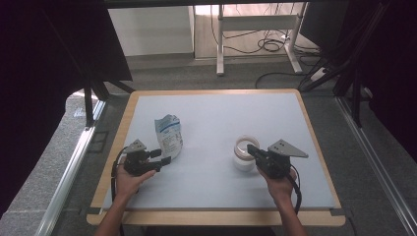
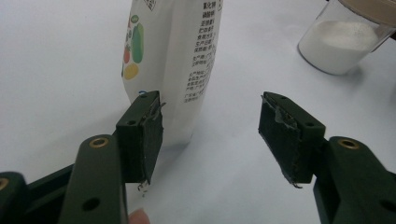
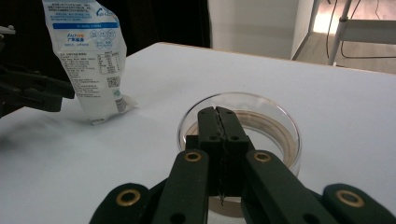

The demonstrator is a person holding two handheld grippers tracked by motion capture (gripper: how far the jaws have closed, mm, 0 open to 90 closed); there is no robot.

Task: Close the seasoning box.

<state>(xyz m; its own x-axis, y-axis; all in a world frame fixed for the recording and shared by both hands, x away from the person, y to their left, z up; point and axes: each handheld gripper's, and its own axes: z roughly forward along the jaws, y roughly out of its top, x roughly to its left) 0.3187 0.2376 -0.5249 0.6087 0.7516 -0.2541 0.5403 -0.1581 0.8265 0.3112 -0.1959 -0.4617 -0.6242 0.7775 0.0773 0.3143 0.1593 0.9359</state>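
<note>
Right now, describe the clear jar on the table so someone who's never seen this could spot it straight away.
On the pale blue table, look at the right half, just ahead of the right hand-held gripper. There stands the clear jar, round, open-topped and part-filled with white powder. Its neighbour to the left, the bag, is a printed white pouch, not see-through.

Even bright overhead light, soft shadows; dark surround; high view soft (near jaws blurred).
</note>
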